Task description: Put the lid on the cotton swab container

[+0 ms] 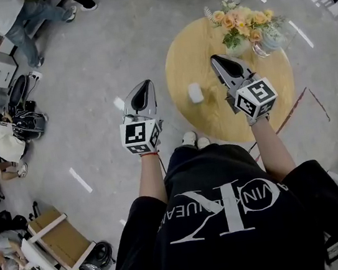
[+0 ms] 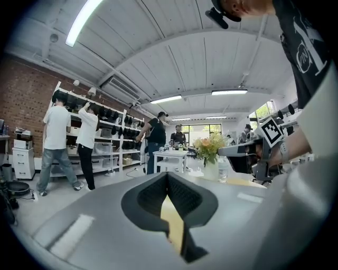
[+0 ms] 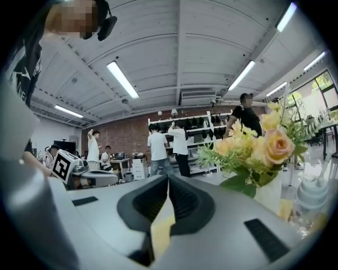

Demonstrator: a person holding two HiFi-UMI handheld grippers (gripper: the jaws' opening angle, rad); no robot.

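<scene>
Head view: my left gripper [image 1: 144,84] sits just left of centre in the frame, over the grey floor [image 1: 110,39] beside the round wooden table [image 1: 218,124]. My right gripper [image 1: 215,59] sits right of centre, over the tabletop. Both point toward the top of the frame. The cotton swab container [image 1: 195,93] is a small white thing standing on the left part of the table, between the two grippers in the picture and touching neither. It is too small for me to tell whether its lid is on.

In the left gripper view, the black pads [image 2: 182,195] are pressed together at their tips with nothing between them. Only a sliver of yellow tabletop shows through the gap behind them. The right gripper view shows the same: its pads [image 3: 185,200] are closed and empty.

The vase of flowers [image 1: 244,25] stands at the upper right of the table. In the right gripper view the flowers crowd the right side, cut off by the frame edge. Each gripper's wide grey body fills the bottom of its own view and hides the table beneath it.
</scene>
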